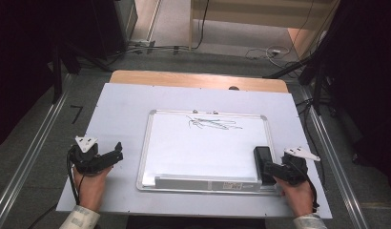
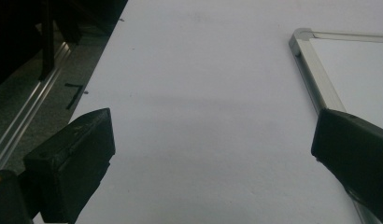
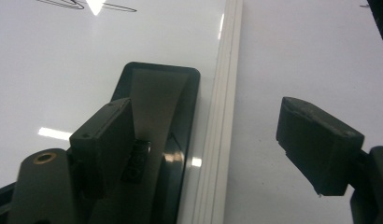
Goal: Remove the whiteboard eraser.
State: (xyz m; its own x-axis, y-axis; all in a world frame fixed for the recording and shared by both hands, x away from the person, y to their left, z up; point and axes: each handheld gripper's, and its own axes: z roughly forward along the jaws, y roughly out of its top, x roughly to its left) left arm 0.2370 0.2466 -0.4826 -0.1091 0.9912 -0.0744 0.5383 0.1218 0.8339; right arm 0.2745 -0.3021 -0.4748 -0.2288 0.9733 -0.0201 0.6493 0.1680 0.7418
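A: Table surface?
B: White sheet over a wooden tabletop; wood shows along the far edge.
A: Surroundings?
B: Grey floor, loose cables beyond the table, metal rails either side.

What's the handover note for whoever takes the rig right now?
Left tool: open, holding nothing, on the table left of the whiteboard.
Right tool: open, at the board's near right corner; one jaw over the black eraser, the other out past the frame. Not closed on it.
Eraser lies on the board by its right edge.
Scribble near the board's far edge, unwiped.
Done: nothing visible. Left, likely: grip the eraser, wipe the scribble.
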